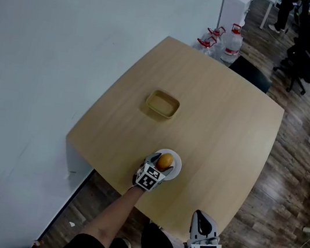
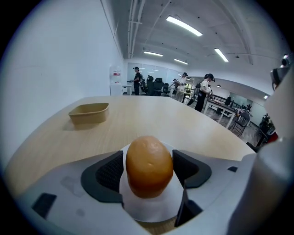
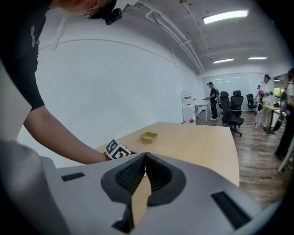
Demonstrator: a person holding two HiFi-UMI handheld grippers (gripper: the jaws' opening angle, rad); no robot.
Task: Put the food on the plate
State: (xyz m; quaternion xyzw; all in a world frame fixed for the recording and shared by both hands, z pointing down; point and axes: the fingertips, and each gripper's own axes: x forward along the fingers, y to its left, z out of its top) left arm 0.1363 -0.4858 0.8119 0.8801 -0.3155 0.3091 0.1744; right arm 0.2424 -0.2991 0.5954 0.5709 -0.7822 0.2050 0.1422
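Two jaws of the left hand-held gripper (image 1: 157,167) clamp an orange-brown food piece (image 2: 149,166) standing on the white plate (image 1: 176,166), low on the tabletop (image 1: 220,119). The right hand-held gripper (image 3: 143,159), lower right, is closed and empty.

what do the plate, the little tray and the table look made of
Plate: smooth matte white, maybe paper or plastic; thin flat rim.
Tray: tan, matte, likely molded fibre or plastic; rounded corners.
Table: pale wood-look top with faint grain, probably laminate.
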